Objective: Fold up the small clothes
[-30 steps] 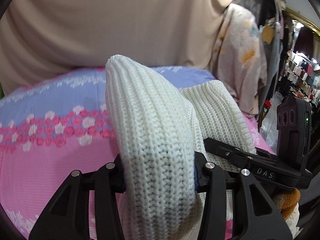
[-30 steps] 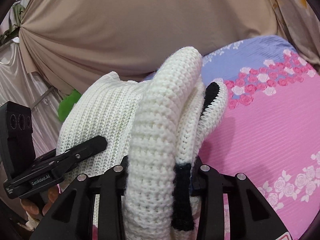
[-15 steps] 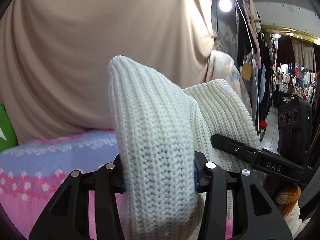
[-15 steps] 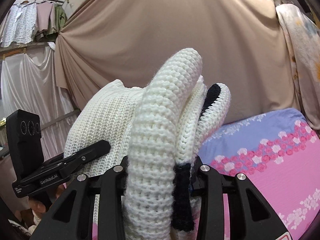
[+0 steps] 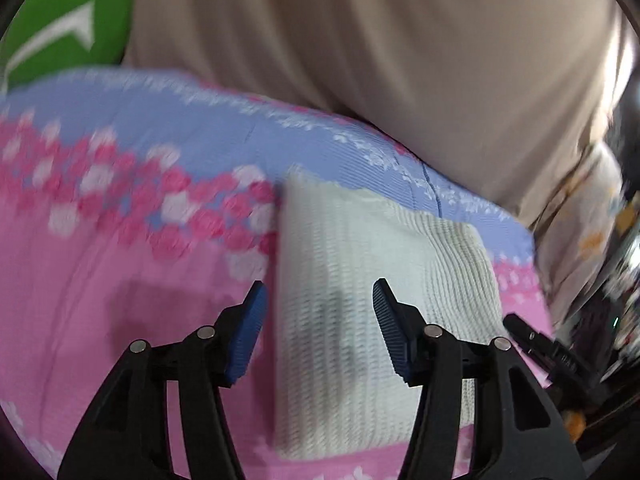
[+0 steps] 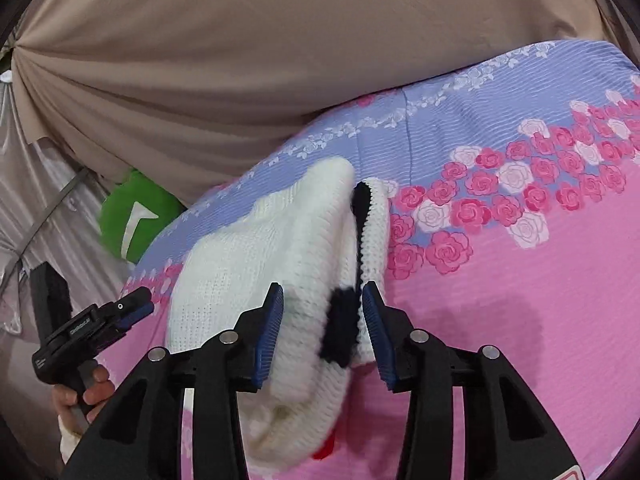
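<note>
From the left wrist camera, the left gripper [image 5: 318,320] stands with its blue-padded jaws spread wide and nothing between the pads; the cream-white ribbed knit garment [image 5: 360,300] lies folded flat on the pink and lilac rose-printed bedspread [image 5: 120,240], just under and ahead of the jaws, its near edge towards the camera. The picture is blurred, so the seams cannot be read, but the fold looks rectangular and fairly even. The tip of the right gripper [image 5: 540,344] shows at the right edge of this view, beside the garment. From the right wrist camera, the right gripper [image 6: 322,328] is also parted — the pads flank the knit garment [image 6: 256,264] without pinching it, as far as I can judge — and here a black-trimmed edge [image 6: 344,320] bulges up between the jaws, so this side sits thicker and less tidy. The left gripper [image 6: 100,320] appears at the far side. To finish the step well, I would draw both tools straight back and up so no pad catches a loop, then check that the black trim is tucked under before pressing the stack flat — a dragged stitch could pull the fold open.
</note>
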The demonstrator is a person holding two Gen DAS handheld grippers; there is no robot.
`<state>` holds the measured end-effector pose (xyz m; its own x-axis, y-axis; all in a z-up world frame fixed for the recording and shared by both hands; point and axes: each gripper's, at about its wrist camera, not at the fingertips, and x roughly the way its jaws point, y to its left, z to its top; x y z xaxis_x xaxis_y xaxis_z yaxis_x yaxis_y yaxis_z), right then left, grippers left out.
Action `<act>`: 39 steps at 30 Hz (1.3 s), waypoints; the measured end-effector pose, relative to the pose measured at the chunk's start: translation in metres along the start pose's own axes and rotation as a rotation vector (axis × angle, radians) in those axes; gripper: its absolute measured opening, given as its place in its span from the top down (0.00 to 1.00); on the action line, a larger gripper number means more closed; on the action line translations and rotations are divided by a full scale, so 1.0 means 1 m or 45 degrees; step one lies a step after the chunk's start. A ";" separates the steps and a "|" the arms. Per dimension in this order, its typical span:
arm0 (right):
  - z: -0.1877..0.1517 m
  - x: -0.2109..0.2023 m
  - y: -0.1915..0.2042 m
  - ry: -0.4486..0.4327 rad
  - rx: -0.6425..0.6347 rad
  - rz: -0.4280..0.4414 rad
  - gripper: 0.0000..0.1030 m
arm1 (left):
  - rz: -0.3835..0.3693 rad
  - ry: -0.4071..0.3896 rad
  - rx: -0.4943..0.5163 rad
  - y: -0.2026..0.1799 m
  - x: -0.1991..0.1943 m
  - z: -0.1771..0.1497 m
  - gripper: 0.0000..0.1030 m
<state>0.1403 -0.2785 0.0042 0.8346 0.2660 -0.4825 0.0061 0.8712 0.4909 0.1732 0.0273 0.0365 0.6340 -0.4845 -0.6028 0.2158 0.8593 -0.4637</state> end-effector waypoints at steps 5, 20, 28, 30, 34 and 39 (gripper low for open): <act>0.014 -0.010 0.032 -0.040 -0.155 0.010 0.42 | -0.003 -0.082 0.149 -0.029 -0.024 0.000 0.47; 0.012 0.062 0.008 0.158 -0.224 -0.168 0.85 | 0.302 0.016 0.421 -0.068 0.050 -0.035 0.51; 0.000 -0.023 0.036 -0.021 -0.188 -0.069 0.83 | 0.404 0.015 0.460 -0.077 0.044 -0.051 0.50; -0.021 -0.024 0.047 0.046 -0.237 -0.066 0.83 | 0.418 0.013 0.451 -0.078 0.040 -0.056 0.49; -0.060 0.010 0.041 0.146 -0.356 -0.331 0.84 | 0.477 0.022 0.453 -0.082 0.036 -0.071 0.41; -0.062 -0.027 0.050 0.048 -0.320 -0.278 0.83 | 0.510 0.034 0.414 -0.083 0.027 -0.085 0.34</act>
<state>0.0835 -0.2166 -0.0035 0.8075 0.0730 -0.5854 0.0427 0.9825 0.1814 0.1094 -0.0709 0.0034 0.6961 -0.1073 -0.7099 0.1822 0.9828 0.0301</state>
